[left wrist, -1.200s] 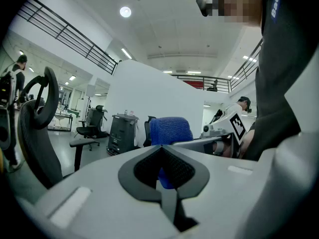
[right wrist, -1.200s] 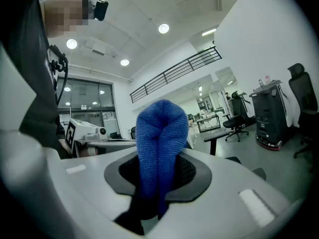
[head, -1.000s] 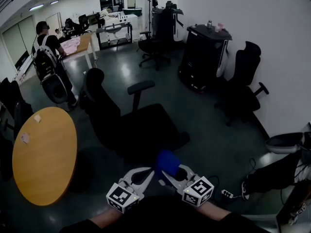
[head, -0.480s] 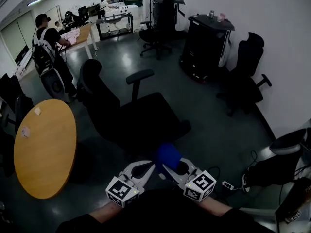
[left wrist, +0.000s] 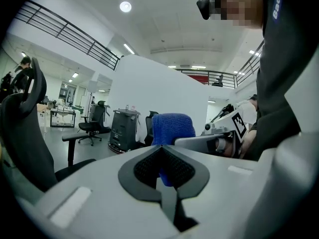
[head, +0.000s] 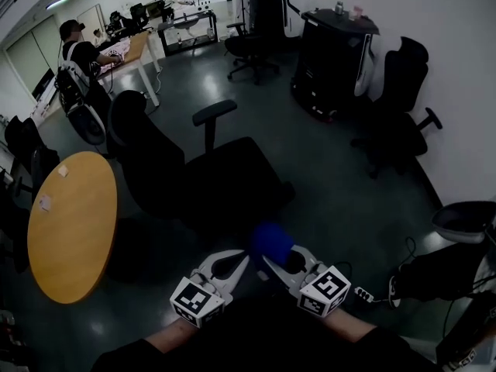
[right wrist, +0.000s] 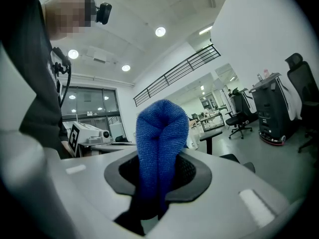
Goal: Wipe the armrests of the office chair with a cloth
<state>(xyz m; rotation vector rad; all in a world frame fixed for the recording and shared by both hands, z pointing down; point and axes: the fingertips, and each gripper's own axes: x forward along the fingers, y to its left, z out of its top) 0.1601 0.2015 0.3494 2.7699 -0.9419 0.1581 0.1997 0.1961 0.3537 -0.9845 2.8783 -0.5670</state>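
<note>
Cloth [right wrist: 160, 143]: blue, folded, clamped upright in right gripper [head: 273, 263], short of chair [head: 225, 184]. Left gripper [head: 232, 268]: jaws together, empty. Armrest [head: 214, 112]: chair's far side, untouched. Step: approach, likely. Next: lay cloth onto armrest pad.

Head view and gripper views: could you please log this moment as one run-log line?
right tongs: shut on folded blue terry cloth | left tongs: shut, empty | black office chair: ahead, far armrest untouched
</note>
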